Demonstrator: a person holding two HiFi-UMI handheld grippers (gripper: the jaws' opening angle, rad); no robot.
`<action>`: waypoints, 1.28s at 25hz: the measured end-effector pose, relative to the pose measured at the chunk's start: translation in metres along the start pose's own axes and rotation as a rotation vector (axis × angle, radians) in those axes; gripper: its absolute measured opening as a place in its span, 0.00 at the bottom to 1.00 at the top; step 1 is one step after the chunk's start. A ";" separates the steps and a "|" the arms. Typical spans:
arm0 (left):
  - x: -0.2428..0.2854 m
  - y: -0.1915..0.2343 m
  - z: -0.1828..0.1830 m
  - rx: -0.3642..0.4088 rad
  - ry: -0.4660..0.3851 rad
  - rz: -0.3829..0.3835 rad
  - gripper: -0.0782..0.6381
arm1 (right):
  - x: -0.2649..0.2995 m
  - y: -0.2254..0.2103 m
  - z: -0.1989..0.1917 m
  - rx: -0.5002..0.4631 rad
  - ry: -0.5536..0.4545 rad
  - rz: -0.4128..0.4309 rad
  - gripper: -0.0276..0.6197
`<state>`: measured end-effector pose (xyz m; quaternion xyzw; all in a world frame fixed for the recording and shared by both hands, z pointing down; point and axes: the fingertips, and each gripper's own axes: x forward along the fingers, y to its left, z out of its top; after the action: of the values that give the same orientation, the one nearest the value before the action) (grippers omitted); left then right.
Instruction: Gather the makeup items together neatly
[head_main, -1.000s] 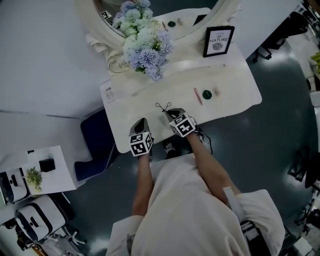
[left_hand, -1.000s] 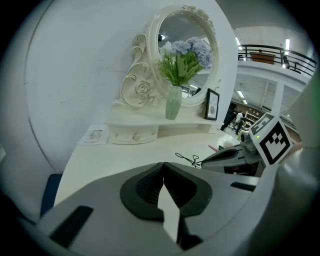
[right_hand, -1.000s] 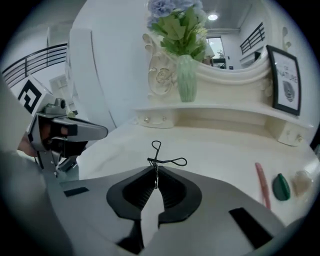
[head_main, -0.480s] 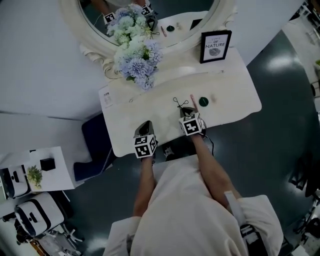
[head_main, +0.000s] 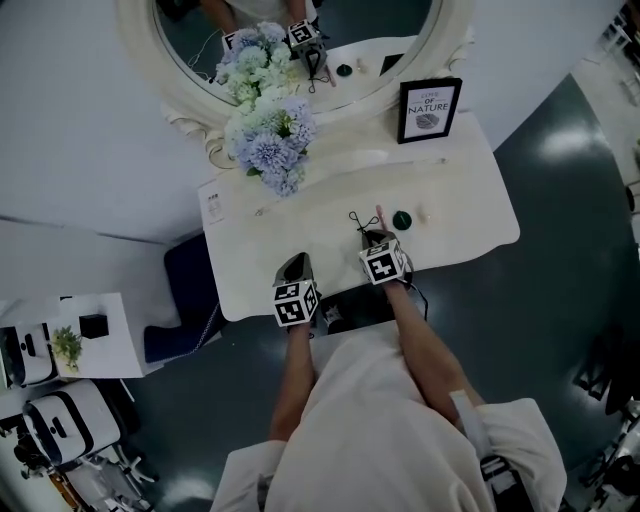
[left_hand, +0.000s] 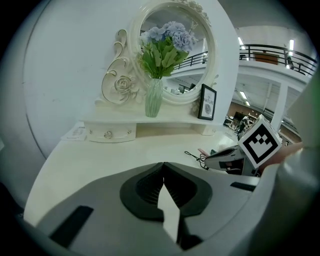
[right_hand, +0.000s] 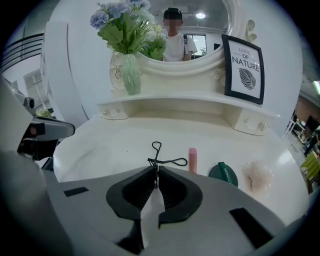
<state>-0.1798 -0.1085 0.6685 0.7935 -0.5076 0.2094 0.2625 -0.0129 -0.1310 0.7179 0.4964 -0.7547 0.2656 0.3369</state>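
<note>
Carried rightward, eyelash curler (right_hand: 152, 160) juts from right hand-held gripper (right_hand: 156, 169).

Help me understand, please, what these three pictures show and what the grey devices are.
No robot here: a person holds a hand-held claw in each hand. One picture comes from a camera on the person's head, looking down; the other two from cameras riding on the left claw and the right claw, looking along their jaws. On the white dressing table lie a pink tube, a round green compact and a pale puff-like item; a vase of flowers and a framed print stand behind. The right claw is shut on a black eyelash curler; the left claw is shut and empty.
</note>
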 end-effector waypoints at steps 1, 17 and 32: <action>-0.001 -0.003 0.001 -0.007 -0.006 0.004 0.13 | -0.001 0.001 -0.002 -0.003 0.002 0.011 0.13; 0.002 -0.063 -0.011 -0.078 -0.061 0.084 0.13 | -0.040 -0.015 0.016 -0.060 -0.166 0.180 0.32; 0.006 -0.088 -0.024 -0.097 -0.078 0.128 0.13 | -0.053 -0.034 0.007 -0.124 -0.202 0.200 0.21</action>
<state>-0.0988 -0.0671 0.6724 0.7533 -0.5766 0.1697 0.2667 0.0321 -0.1180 0.6749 0.4214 -0.8454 0.1993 0.2609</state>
